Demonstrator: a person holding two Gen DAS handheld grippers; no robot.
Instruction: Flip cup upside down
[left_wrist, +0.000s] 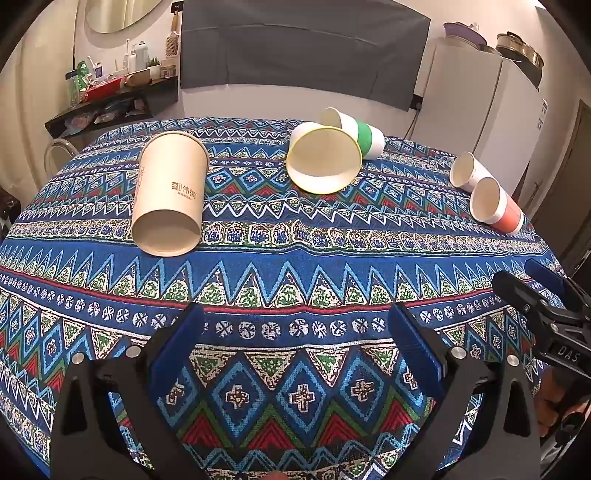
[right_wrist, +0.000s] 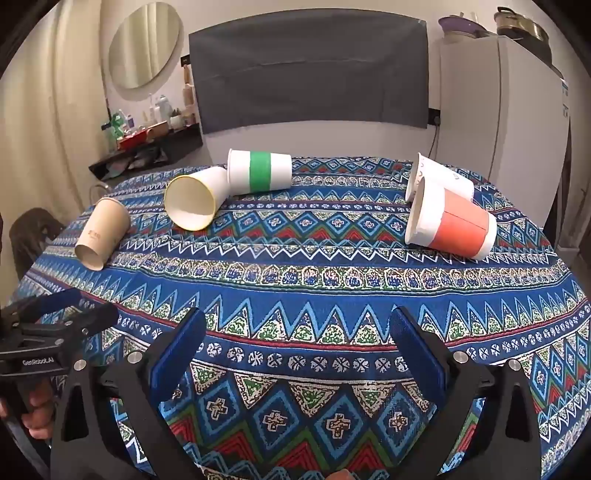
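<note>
Several paper cups lie on their sides on a patterned blue tablecloth (left_wrist: 295, 266). A tall beige cup (left_wrist: 168, 192) lies at the left, also in the right wrist view (right_wrist: 101, 232). A yellow-rimmed cup (left_wrist: 325, 158) (right_wrist: 194, 201) lies mid-table against a green-banded cup (left_wrist: 354, 133) (right_wrist: 258, 171). A white printed cup (left_wrist: 467, 171) (right_wrist: 437, 181) and an orange-banded cup (left_wrist: 496, 206) (right_wrist: 450, 225) lie at the right. My left gripper (left_wrist: 295, 332) is open and empty near the front edge. My right gripper (right_wrist: 297, 334) is open and empty beside it.
The right gripper also shows at the right edge of the left wrist view (left_wrist: 543, 306); the left gripper shows at the left edge of the right wrist view (right_wrist: 55, 325). A white fridge (left_wrist: 480, 110) stands behind the table at right, a cluttered shelf (left_wrist: 110, 99) at left.
</note>
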